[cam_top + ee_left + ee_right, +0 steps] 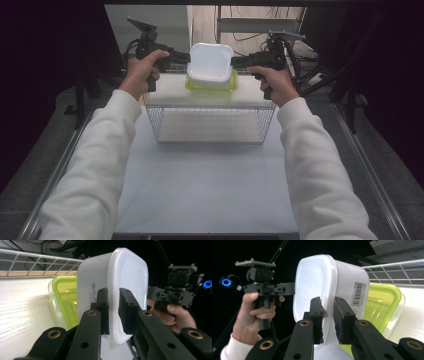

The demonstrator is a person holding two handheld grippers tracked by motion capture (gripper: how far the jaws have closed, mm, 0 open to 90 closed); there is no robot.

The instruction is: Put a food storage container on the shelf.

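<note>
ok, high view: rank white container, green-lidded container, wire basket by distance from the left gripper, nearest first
1. white container: clamped at its left rim by the left gripper.
2. green-lidded container: directly under the white one, on the white shelf top.
3. wire basket: below the shelf top, toward the person.

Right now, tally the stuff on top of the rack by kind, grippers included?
White-lidded tub: 1
Green-lidded tub: 1
Grippers: 2, left gripper and right gripper, each pinching the white lid's rim
Total: 4, all above the shelf board on the wire rack.
</note>
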